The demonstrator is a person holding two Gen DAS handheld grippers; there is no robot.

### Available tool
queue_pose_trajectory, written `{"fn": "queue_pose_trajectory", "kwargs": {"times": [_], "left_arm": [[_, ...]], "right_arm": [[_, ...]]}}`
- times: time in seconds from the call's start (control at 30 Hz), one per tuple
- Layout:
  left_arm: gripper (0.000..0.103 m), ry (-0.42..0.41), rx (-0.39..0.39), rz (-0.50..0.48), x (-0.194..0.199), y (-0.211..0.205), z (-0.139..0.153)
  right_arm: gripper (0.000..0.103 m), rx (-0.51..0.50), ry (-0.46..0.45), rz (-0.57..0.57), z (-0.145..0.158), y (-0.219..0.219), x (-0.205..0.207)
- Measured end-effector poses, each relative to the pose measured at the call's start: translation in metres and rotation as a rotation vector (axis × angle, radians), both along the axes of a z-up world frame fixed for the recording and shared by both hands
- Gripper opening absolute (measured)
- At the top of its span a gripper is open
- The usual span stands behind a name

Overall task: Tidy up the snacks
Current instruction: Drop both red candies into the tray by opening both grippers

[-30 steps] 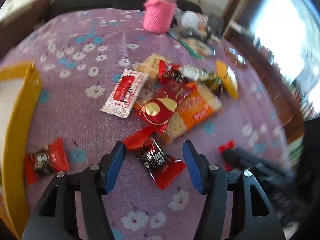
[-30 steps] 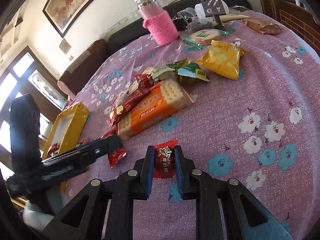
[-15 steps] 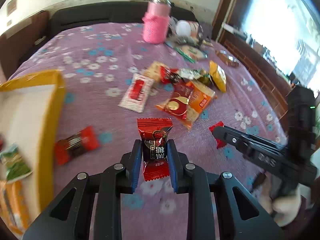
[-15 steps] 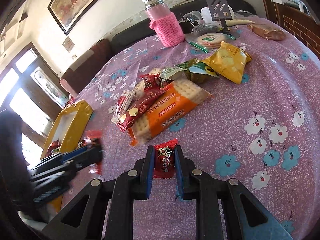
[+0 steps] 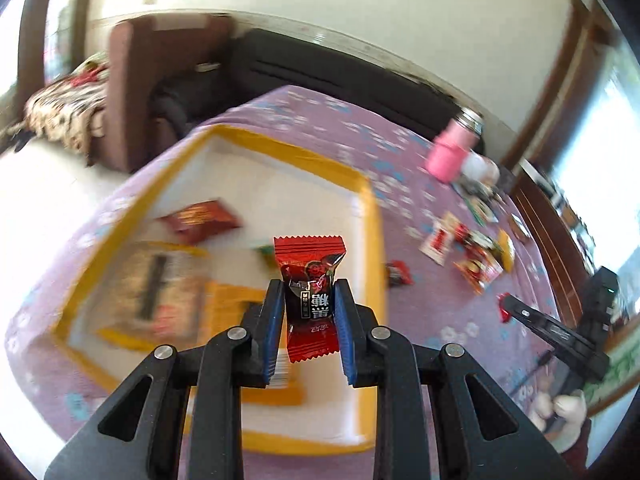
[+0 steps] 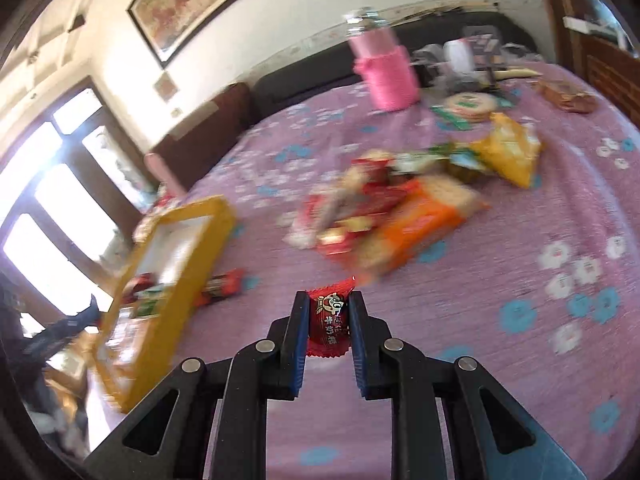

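The purple flowered cloth covers the whole worktop, and everything I name sits against the yellow-rimmed tray at its near left corner. The tray is the biggest thing on the cloth: a white floor with a yellow wall, already holding a dark red packet toward its far side and some blurred flat packs I cannot read.

Well off to the right of the tray lies the snack heap, with an orange cracker pack at its near edge and a yellow bag on its far right. Beyond the heap, far from the tray, stands the pink bottle in its knitted sleeve.

Just outside the tray's right wall, one red candy lies alone on the cloth.

My left tool hangs above the tray's floor, near its right wall, blue pads clamped tight on a red-and-black candy, which stands upright between them with its crimped top poking out.

My right tool is over bare cloth to the right of the tray, between tray and heap, pinched shut on a small red candy, clear of the cloth as far as I can tell.
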State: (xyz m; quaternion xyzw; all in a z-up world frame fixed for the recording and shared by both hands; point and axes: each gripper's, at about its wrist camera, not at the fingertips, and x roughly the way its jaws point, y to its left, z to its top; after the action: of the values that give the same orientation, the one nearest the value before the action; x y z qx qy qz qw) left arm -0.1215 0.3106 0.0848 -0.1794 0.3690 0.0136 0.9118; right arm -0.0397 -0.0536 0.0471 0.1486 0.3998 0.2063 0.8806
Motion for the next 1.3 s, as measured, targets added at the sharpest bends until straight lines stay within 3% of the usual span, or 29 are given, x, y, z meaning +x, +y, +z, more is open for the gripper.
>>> {"fn": "queue_pose_trajectory", "kwargs": {"times": [0.13,0.27,0.47,0.67,0.87,0.93,1.03,1.1,1.17,1.3], "left_arm": [[0.022,0.02,-0.037,0.049,-0.006,0.027,-0.018],[0.022,0.041,-0.016,0.067,-0.007,0.038,-0.03],[0.022,0.064,-0.025,0.091,-0.003,0.065,-0.04],[0.023,0.055,-0.035,0.037,0.013,0.065,-0.039],[0.023,0.045,-0.064,0.007,0.029,0.059,-0.035],[0.026,0.032,-0.1,-0.004,0.026,0.059,-0.033],[0.031,0.014,-0.2,-0.005,0.015,0.065,-0.029],[0.038,-0.012,-0.255,0.006,0.006,0.07,-0.023],[0.048,-0.037,-0.269,0.023,-0.003,0.072,-0.018],[0.048,-0.051,-0.276,0.023,-0.009,0.067,-0.014]], "right_arm": [[0.019,0.013,0.004,0.132,0.022,0.054,-0.009],[0.019,0.02,0.038,0.257,0.028,0.115,-0.012],[0.019,-0.04,0.084,0.377,0.015,0.194,-0.014],[0.019,-0.094,0.118,0.402,-0.002,0.235,-0.002],[0.024,-0.127,0.118,0.368,-0.008,0.244,0.011],[0.031,-0.103,0.129,0.365,-0.006,0.239,0.014],[0.033,-0.038,0.099,0.339,0.013,0.218,0.021],[0.041,-0.032,0.051,0.285,0.027,0.195,0.027],[0.044,-0.095,0.026,0.205,0.031,0.17,0.038],[0.044,-0.144,0.098,0.105,0.01,0.141,0.06]]}}
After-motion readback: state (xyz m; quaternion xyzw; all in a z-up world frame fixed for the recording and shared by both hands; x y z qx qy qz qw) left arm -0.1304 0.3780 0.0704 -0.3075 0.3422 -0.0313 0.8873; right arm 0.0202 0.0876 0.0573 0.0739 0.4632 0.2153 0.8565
